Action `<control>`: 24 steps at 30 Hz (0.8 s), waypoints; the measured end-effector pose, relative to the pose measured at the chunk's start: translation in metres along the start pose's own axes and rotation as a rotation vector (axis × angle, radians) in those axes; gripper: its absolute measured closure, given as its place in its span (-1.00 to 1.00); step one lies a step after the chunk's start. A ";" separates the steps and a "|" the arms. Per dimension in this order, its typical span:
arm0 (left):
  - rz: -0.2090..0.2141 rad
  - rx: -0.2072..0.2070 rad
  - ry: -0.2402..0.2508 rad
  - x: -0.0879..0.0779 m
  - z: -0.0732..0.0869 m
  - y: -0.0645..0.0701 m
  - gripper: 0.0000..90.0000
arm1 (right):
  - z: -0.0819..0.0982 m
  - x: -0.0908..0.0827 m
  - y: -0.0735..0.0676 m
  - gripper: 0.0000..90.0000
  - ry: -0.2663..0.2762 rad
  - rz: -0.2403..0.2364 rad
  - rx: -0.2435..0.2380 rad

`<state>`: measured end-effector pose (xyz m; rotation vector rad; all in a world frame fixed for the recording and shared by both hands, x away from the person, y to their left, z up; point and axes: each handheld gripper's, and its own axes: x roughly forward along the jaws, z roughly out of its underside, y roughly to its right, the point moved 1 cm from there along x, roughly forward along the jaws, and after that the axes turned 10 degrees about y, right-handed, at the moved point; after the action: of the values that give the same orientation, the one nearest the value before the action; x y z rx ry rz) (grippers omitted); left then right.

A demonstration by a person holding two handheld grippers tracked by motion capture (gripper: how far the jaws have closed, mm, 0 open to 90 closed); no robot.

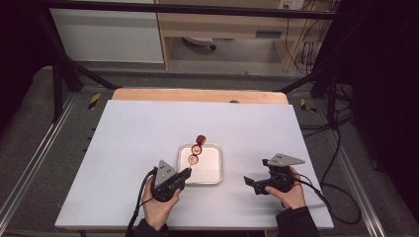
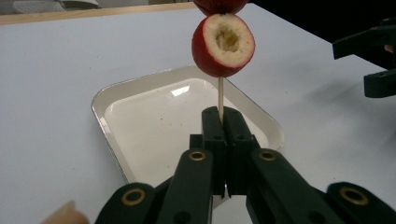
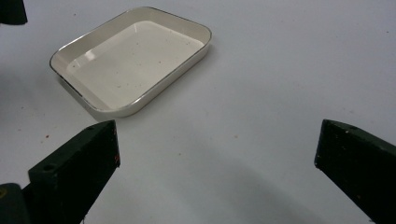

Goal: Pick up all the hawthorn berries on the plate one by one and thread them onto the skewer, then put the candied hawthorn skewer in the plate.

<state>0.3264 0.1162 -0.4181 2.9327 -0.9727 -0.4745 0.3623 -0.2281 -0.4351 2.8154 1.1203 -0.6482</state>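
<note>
Skewer (image 2: 220, 95) clamped in left claw (image 2: 223, 116), fruit (image 2: 223, 44) above tray (image 2: 112, 135), right claw (image 3: 217, 158) wide open, empty.

No legible text, label, brand, number or sign is present in any view. The white table (image 1: 148, 148), the cream tray (image 3: 126, 109), the black gripper bodies and the grey plates carry no readable marking. At 12 o'clock from the tray, in the high view, a small plate on the wooden furniture (image 1: 269, 34) is too small and blurred to read. At 10 and 2 o'clock, yellow-and-black striped markers (image 1: 94, 100) sit on the floor frame; they bear stripes, not characters.
</note>
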 end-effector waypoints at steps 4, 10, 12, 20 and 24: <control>0.001 0.016 -0.018 0.003 -0.007 -0.001 0.97 | 0.006 -0.006 0.005 -0.98 -0.008 -0.007 -0.005; 0.009 0.041 -0.077 0.016 -0.015 -0.003 0.97 | 0.013 -0.014 0.012 -0.97 -0.009 0.002 0.007; 0.009 0.053 -0.114 0.022 -0.017 -0.003 0.97 | 0.014 -0.016 0.013 -0.97 -0.008 0.008 0.009; -0.008 0.104 -0.270 0.045 -0.009 -0.008 0.97 | 0.017 -0.019 0.015 -0.97 -0.019 0.011 0.006; -0.014 0.123 -0.368 0.053 -0.003 -0.009 0.97 | 0.018 -0.018 0.015 -0.97 -0.032 0.009 -0.006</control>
<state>0.3723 0.0919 -0.4315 3.0242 -1.0449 -1.0179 0.3545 -0.2541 -0.4460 2.7934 1.1012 -0.6856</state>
